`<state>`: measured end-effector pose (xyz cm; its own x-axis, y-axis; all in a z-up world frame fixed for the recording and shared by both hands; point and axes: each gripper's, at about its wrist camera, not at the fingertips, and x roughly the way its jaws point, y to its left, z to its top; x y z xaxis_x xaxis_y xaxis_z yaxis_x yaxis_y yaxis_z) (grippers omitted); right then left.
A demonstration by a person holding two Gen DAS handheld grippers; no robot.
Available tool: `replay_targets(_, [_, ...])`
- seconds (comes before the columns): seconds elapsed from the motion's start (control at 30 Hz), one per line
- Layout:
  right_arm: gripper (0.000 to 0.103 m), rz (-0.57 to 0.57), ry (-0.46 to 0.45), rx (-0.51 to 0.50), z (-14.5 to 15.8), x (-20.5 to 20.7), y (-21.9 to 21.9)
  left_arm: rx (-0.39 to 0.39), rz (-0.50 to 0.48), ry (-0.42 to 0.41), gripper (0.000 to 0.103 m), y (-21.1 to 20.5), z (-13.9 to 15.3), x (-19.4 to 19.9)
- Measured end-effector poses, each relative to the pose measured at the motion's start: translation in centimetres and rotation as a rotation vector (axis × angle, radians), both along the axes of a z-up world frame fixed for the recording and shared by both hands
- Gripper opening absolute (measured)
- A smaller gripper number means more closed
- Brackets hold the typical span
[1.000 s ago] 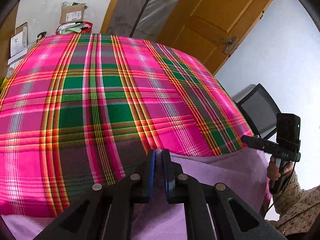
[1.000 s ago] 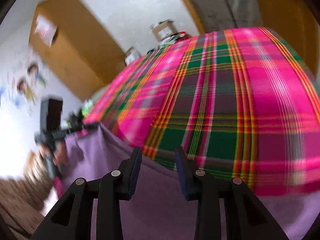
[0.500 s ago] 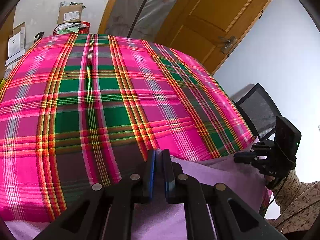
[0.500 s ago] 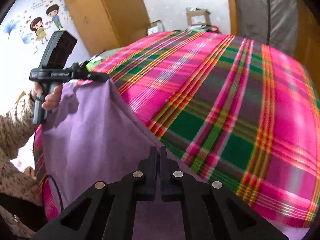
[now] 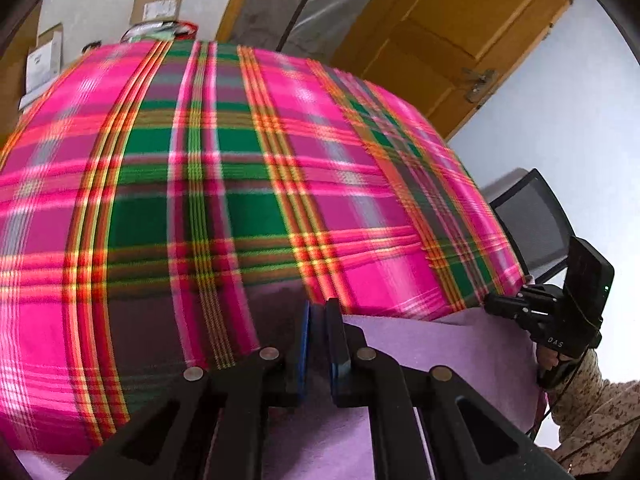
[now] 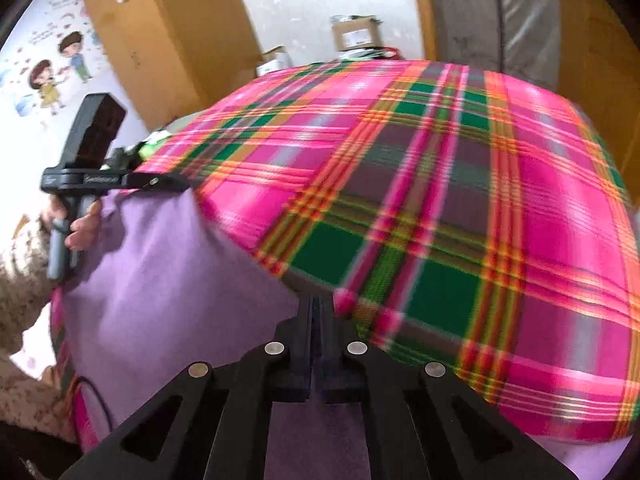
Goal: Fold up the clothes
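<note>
White walls, a wooden door, a wardrobe, and a mesh chair.

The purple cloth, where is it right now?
The purple cloth hangs at the near edge of the plaid blanket, pinched by the left tool and the right tool, in both views.

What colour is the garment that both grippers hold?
Plain light purple garment; it shows best in the right wrist view.

Bright daylight; motion blur; fisheye-warped, vignetted edges.
</note>
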<state>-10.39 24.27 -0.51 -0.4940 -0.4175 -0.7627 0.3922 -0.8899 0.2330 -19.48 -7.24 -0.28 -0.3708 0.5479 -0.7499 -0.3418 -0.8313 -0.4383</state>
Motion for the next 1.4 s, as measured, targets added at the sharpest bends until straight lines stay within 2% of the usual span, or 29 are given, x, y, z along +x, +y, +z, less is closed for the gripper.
replay_targets(0.13, [0.016,-0.063,0.003,-0.062,0.9,0.5,1.9,-0.014,0.026,-0.014,0.011,-0.3,-0.3,-0.2])
replay_targets(0.23, [0.019,-0.105,0.043,-0.052,2.0,1.8,3.4,-0.022,0.056,-0.01,0.011,-0.8,0.3,0.2])
replay_targets(0.33, [0.032,-0.145,0.052,-0.019,2.4,3.0,5.1,-0.017,0.078,0.0,0.011,-1.2,1.1,1.1])
replay_targets(0.37, [0.034,-0.16,0.05,-0.005,2.4,3.3,5.6,-0.021,0.081,0.005,0.011,-1.2,1.3,1.4])
replay_targets(0.53, [0.034,-0.187,0.026,0.054,1.9,4.3,8.3,-0.031,0.086,0.017,0.015,-0.5,2.1,2.6])
replay_targets(0.67, [0.034,-0.138,-0.008,0.114,0.9,4.5,8.8,-0.035,0.101,0.027,0.015,0.2,2.7,3.2])
replay_targets(0.8, [0.034,-0.071,0.009,0.165,0.6,5.1,8.4,-0.04,0.102,0.023,0.016,1.2,2.8,3.8])
replay_targets(0.9, [0.034,-0.057,0.014,0.161,0.6,5.3,8.5,-0.05,0.108,0.011,0.016,1.6,2.3,3.8])
replay_targets(0.93, [0.034,-0.056,0.016,0.157,0.5,5.4,8.7,-0.052,0.111,0.007,0.016,1.6,2.2,3.7])
replay_targets(1.0, [0.023,-0.062,0.022,0.172,0.4,5.5,8.8,-0.055,0.117,0.001,0.016,1.7,1.9,3.7])
replay_targets(1.03, [0.014,-0.064,0.027,0.181,0.4,5.5,8.9,-0.057,0.12,-0.003,0.016,1.7,1.7,3.7])
replay_targets(1.13, [0.005,-0.056,0.037,0.165,0.6,5.9,9.0,-0.062,0.129,-0.013,0.016,1.8,1.2,3.6])
replay_targets(1.23, [0.003,-0.069,0.059,0.167,0.9,6.2,9.2,-0.067,0.138,-0.023,0.016,1.9,0.8,3.6])
replay_targets(1.4, [0.0,-0.16,0.076,0.195,1.2,5.8,10.4,-0.072,0.152,-0.036,0.016,2.0,0.1,3.5])
